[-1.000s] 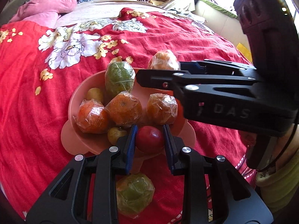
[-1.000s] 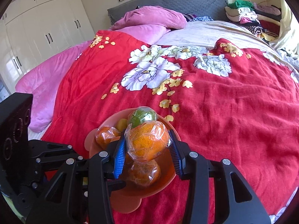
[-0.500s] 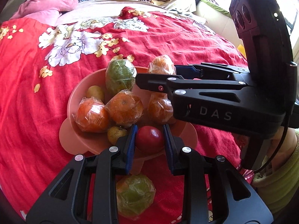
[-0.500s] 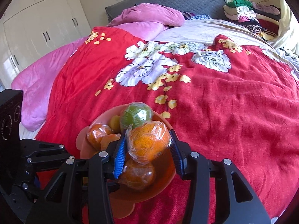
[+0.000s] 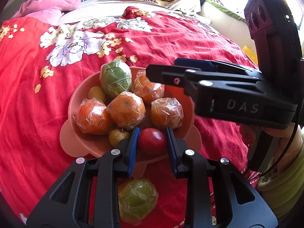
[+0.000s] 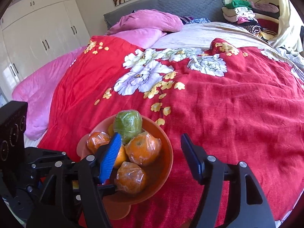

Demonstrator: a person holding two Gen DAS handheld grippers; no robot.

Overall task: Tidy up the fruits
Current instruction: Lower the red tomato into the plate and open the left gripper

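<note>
An orange-pink bowl (image 5: 76,102) on the red bedspread holds several plastic-wrapped oranges, a wrapped green fruit (image 5: 115,76) and two small yellow fruits. My left gripper (image 5: 152,142) is shut on a red tomato-like fruit (image 5: 152,139) at the bowl's near rim. A second wrapped green fruit (image 5: 136,199) lies on the bedspread under that gripper. My right gripper (image 6: 150,152) is open and empty above the bowl (image 6: 167,152); the wrapped orange (image 6: 142,150) lies in the bowl below it. It also shows in the left wrist view (image 5: 161,72).
The red floral bedspread (image 6: 228,104) stretches right and back. Pink pillows (image 6: 148,22) and a grey headboard are at the far end. Folded clothes (image 6: 245,15) are piled at the back right. White wardrobes stand at the left.
My right gripper opened and let go of the wrapped orange, which now rests in the bowl. My left gripper still holds the red fruit at the bowl's rim.
</note>
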